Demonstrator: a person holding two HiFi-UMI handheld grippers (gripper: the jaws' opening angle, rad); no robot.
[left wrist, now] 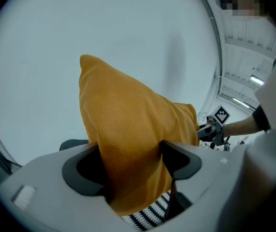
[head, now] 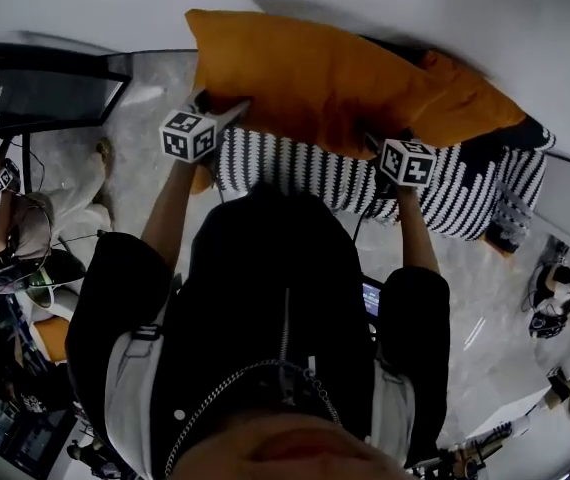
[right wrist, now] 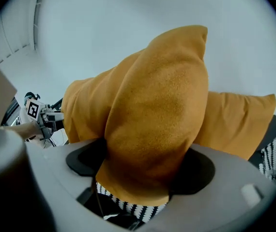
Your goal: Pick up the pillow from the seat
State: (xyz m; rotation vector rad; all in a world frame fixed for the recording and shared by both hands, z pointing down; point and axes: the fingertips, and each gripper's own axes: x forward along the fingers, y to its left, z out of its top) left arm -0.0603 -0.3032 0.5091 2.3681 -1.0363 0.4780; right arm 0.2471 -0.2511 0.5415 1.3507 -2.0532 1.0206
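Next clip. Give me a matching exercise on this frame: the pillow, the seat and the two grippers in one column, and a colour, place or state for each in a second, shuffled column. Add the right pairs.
Column one
1. pillow
2. seat
3. left gripper
4. right gripper

Column two
A. black-and-white stripes, below the pillow
B. shut on the pillow's lower edge, farther right in the head view
C. orange, pinched in two places
D. shut on the pillow near its left corner in the head view

Pairs: 1-C, 2-A, 3-D, 4-B
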